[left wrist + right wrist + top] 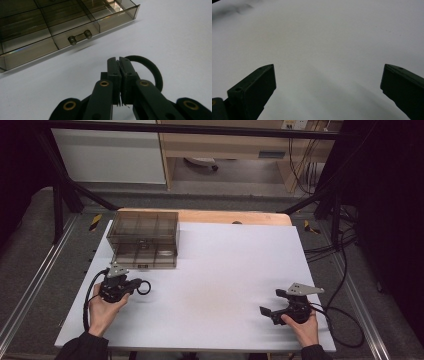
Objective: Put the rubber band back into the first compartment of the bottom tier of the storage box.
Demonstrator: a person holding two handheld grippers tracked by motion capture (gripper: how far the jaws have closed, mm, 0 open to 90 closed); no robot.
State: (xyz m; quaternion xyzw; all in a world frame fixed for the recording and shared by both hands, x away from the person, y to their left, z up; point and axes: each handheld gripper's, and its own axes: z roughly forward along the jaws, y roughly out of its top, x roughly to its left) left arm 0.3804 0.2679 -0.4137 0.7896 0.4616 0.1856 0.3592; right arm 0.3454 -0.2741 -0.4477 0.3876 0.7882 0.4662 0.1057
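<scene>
The left tongs are pinched together on a black ring — a loop like a hair band, which curls out to one side of the closed tips and sits just above the white table. Just ahead of these tongs, and close, lies a smoky clear organiser box with divided compartments; its front drawer, with a small two-knob handle, faces the tips.

The step in hand looks like carrying the ring to that box. To do it well, the grip should stay firm on the band's thin edge, since a soft loop can slip or twist out of flat pads. It would help to settle which compartment is meant before moving, as the dividers are narrow and the ring hangs off to the side of the tips rather than straight ahead. If the drawer has to be opened first, the free hand is the better one for the handle — the loaded tongs should not be pushed against the box wall.

The right tongs stand wide apart with nothing between them, hovering over bare table well away from the box, and touch nothing. They are free to steady the box or pull the drawer
</scene>
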